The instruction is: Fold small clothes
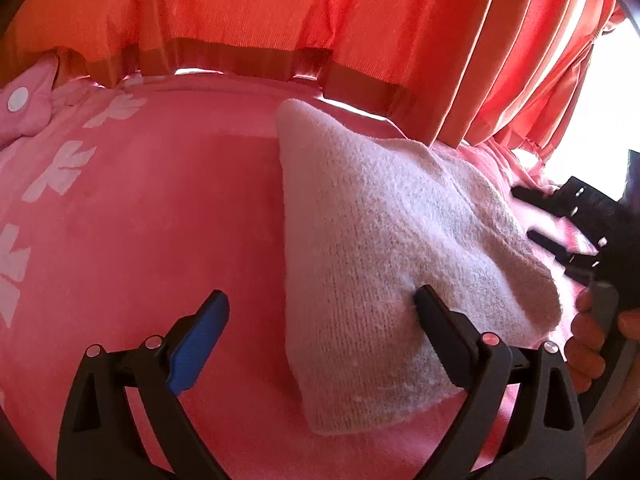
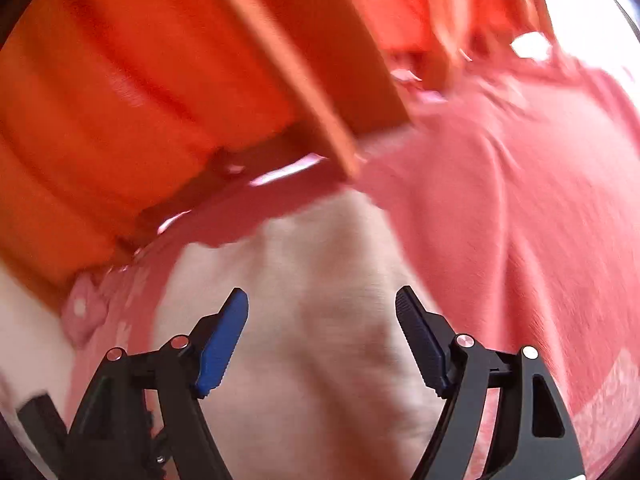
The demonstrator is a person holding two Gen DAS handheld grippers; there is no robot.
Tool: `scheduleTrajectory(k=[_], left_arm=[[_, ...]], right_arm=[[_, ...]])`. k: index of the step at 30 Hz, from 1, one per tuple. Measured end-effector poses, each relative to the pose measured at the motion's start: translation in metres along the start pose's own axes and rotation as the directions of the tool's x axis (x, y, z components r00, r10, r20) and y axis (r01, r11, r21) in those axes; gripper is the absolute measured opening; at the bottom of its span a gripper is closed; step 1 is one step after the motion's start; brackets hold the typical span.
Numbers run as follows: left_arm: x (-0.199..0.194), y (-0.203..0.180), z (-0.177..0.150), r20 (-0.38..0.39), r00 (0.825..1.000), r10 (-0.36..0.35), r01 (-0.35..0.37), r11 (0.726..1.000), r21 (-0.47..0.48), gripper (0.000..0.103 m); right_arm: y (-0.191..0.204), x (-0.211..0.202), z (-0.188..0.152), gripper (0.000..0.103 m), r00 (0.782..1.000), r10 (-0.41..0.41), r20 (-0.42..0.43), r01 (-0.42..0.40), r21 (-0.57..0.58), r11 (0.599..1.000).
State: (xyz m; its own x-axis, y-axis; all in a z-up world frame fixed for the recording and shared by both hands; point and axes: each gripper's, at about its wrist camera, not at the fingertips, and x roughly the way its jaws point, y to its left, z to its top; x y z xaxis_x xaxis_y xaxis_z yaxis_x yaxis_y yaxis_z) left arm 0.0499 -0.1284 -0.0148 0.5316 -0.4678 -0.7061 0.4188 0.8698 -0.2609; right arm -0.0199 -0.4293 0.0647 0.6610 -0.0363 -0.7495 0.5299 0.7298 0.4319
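My left gripper (image 1: 322,312) is spread wide, right finger (image 1: 436,312) on the sweater (image 1: 384,216); my right gripper (image 2: 322,312) gapes empty above it on the bed (image 1: 160,208).

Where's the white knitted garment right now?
In the left wrist view the white knitted garment lies right of centre on the pink bedspread, below the orange curtain.

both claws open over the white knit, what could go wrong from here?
1. The left claw is open, one finger lying on the white knit piece; closing or pulling back could drag the fold loose.
2. The right claw view is motion-blurred; a grab now may miss the edge or also pinch the pink bedspread.
3. The piece lies close to the orange curtain; the next fold could snag its hem.
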Motion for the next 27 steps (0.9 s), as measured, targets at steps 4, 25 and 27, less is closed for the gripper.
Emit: scheduleTrajectory(k=[4, 25, 27], left_arm=[[0.001, 0.004, 0.007, 0.006, 0.996, -0.092, 0.092, 0.994, -0.053, 0.091], [0.029, 0.021, 0.037, -0.026, 0.891, -0.454, 0.431, 0.861, -0.270, 0.052], [0.007, 0.023, 0.051, 0.021, 0.888, -0.459, 0.451, 0.861, -0.234, 0.050]], right_arm=[[-0.027, 0.027, 0.001, 0.075, 0.990, 0.024, -0.138, -0.010, 0.101, 0.995], [0.019, 0.015, 0.004, 0.035, 0.979, 0.163, -0.125, -0.173, -0.067, 0.983], [0.037, -0.008, 0.008, 0.034, 0.979, 0.198, -0.049, -0.202, -0.102, 0.974]])
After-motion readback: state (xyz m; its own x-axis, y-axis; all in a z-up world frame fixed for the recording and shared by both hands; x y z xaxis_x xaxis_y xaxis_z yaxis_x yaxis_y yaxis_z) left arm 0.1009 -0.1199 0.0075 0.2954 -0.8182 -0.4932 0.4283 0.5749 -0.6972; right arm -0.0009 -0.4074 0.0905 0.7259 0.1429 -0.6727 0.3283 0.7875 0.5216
